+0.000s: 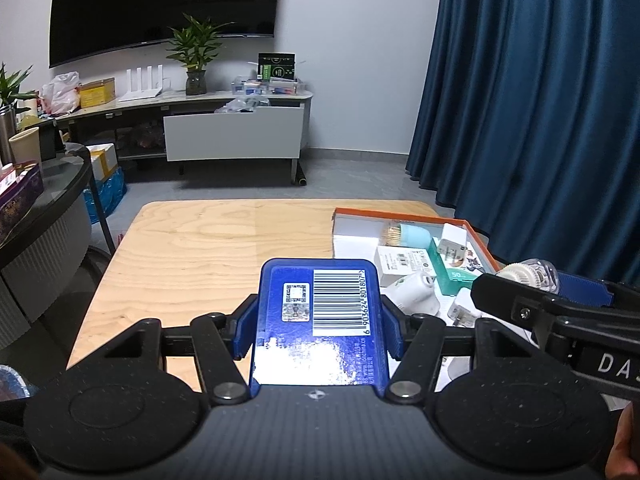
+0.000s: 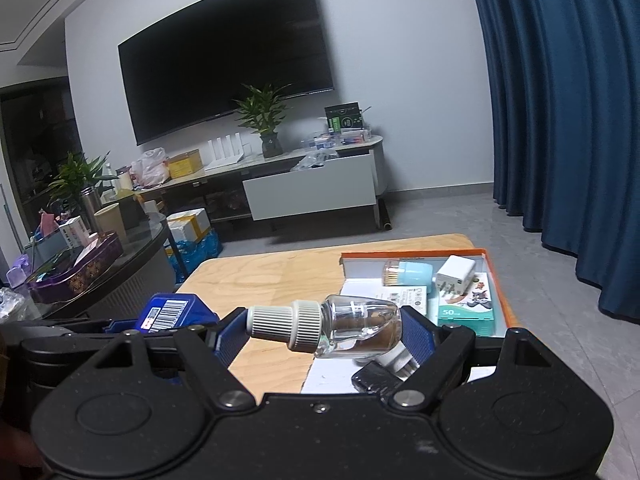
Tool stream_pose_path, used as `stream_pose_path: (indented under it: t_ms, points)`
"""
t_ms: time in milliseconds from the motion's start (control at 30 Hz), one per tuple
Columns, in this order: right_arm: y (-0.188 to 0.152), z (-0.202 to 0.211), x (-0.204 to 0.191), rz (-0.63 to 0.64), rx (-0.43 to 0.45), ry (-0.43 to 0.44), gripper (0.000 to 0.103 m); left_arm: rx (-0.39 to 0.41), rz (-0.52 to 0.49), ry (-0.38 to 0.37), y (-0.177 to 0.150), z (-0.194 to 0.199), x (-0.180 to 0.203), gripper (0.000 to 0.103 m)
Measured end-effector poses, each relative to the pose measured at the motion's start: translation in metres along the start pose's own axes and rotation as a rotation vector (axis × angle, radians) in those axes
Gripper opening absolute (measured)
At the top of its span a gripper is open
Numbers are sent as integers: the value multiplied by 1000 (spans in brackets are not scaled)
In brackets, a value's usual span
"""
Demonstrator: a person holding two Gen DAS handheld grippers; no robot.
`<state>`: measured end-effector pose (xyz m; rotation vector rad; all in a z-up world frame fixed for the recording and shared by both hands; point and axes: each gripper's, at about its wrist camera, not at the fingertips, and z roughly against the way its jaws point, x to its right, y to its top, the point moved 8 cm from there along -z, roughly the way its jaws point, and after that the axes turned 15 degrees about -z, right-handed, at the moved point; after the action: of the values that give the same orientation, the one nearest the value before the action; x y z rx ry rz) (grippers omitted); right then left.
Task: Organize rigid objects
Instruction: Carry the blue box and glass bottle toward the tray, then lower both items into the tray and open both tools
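A blue box (image 1: 320,320) with a barcode label is clamped between the blue pads of my left gripper (image 1: 319,309), above the wooden table (image 1: 200,248). My right gripper (image 2: 324,320) is shut on a clear bottle (image 2: 360,326) with a ribbed grey-white cap. The bottle lies sideways, cap against the left pad and base against the right. An orange-rimmed tray (image 2: 412,255) at the table's far right holds a blue-capped toothpick jar (image 2: 408,272), a white charger (image 2: 456,278) and a teal box (image 2: 464,312). In the left wrist view the right gripper (image 1: 540,286) hovers beside the tray (image 1: 400,212) with the bottle (image 1: 538,274).
Small white items (image 1: 412,292) and a black object (image 2: 376,382) lie on a white sheet in front of the tray. A round glass table (image 2: 132,248) with boxes stands to the left. A blue curtain (image 1: 540,100) hangs on the right, and a TV console (image 1: 232,132) stands behind.
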<state>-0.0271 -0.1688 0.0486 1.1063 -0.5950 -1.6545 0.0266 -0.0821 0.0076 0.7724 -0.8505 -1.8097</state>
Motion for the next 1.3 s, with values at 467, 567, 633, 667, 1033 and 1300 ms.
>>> stream_pose_path:
  t_ms: [467,567,633,667,1033,1300]
  points:
    - [11,3,29,-36,26,-59,96,-1,-32,-54,10,-11,21,61]
    - [13,3,36,-42,31,-73,96,-2,-39,-66,12,-15,26,61]
    - [15,3,41,-48,36,-84,96,-6,-42,-73,12,-17,28,61]
    - [16,4,43,-50,38,-89,96,-7,-42,-78,13,-18,28,61]
    - [28,5,66,-81,57,-133,96,-15,-64,-120,17,-28,38,61]
    - [35,1,71,-84,59,-141,96,-13,-85,-141,22,-30,47,61]
